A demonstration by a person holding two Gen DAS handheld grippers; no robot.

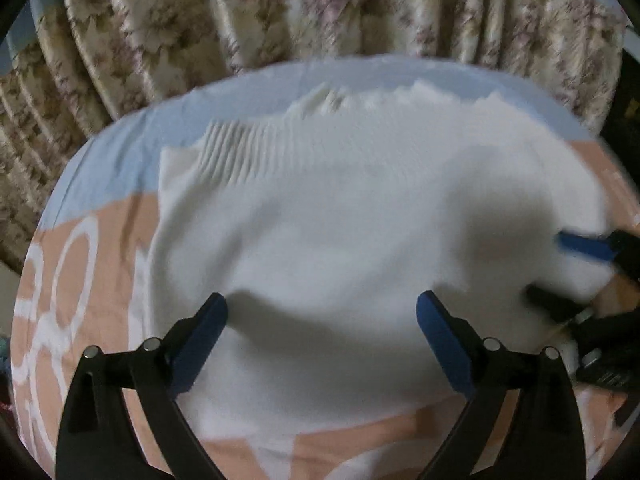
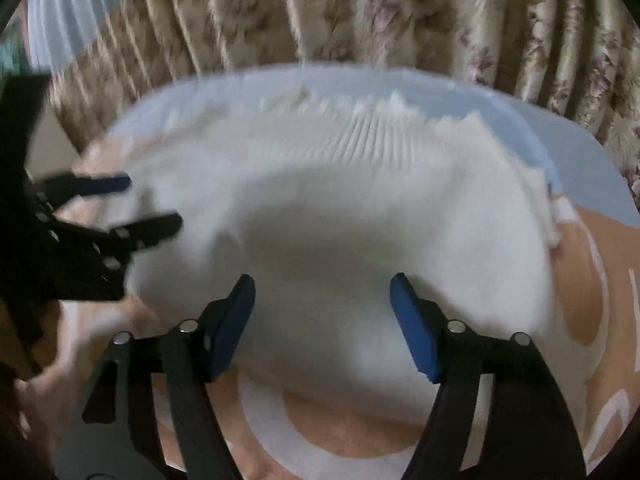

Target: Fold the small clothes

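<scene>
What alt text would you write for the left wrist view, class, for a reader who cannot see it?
A white knitted garment with a ribbed band lies spread on a peach and pale blue patterned bedsheet, with the open left tongs poised over its near edge, holding nothing. The right tongs enter from the right edge, and a floral pleated curtain hangs behind.

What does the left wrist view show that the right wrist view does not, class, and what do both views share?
Only the left wrist view shows the white garment's ribbed band at its left corner and the right hand-held gripper at the right edge. Only the right wrist view shows the left hand-held gripper entering from the left. Both share the garment on the peach and blue sheet and the floral curtain behind.
</scene>
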